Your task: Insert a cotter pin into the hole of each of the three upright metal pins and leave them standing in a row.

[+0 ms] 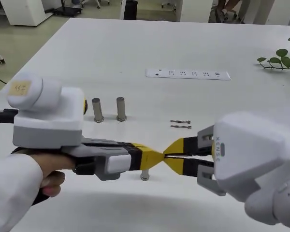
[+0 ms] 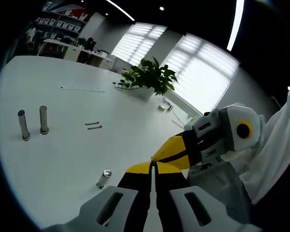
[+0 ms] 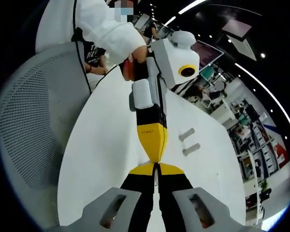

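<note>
Left gripper [image 1: 158, 157] and right gripper [image 1: 167, 157] meet tip to tip above third metal pin [image 1: 144, 175], likely to re-grip before insertion. Right gripper is pinched on cotter pin [image 1: 176, 155]. Left jaws are closed (whether on pin's end, cannot tell). Head view gives spare cotter pins [image 1: 180, 122] and upright metal pins [image 1: 121, 108] on table [image 1: 135, 53]. Right gripper view shows sliver between own jaws.
</note>
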